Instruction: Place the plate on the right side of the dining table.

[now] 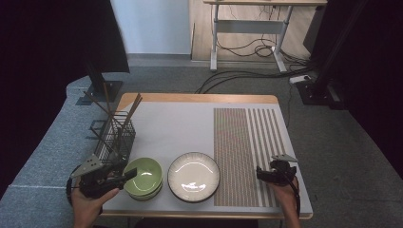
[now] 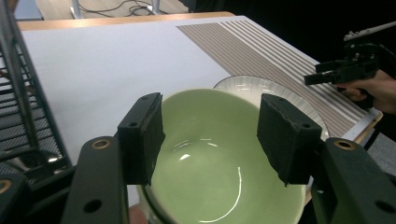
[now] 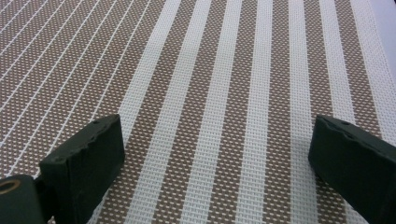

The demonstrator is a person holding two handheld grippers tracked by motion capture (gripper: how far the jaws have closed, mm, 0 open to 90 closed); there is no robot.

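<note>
Hovering at the counter's (image 1: 157, 123) front left corner, the left gripper (image 2: 210, 135) has its fingers apart, framing the green bowl (image 1: 144, 176) without touching. Right gripper (image 1: 266, 175), fingers apart, hangs over the striped placemat (image 3: 224, 93) near the front right edge.

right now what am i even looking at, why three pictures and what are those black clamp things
A person holds a hand-held tool with two black jaws in each hand. The high view looks down on the table; the other two come from cameras riding on each tool. On the table are stacked green bowls, a white plate, a striped placemat and a wire rack holding chopsticks. The left gripper has its jaws open over the top bowl, apparently not pressing on it. The right gripper hovers open above the placemat. Nothing is held.
</note>
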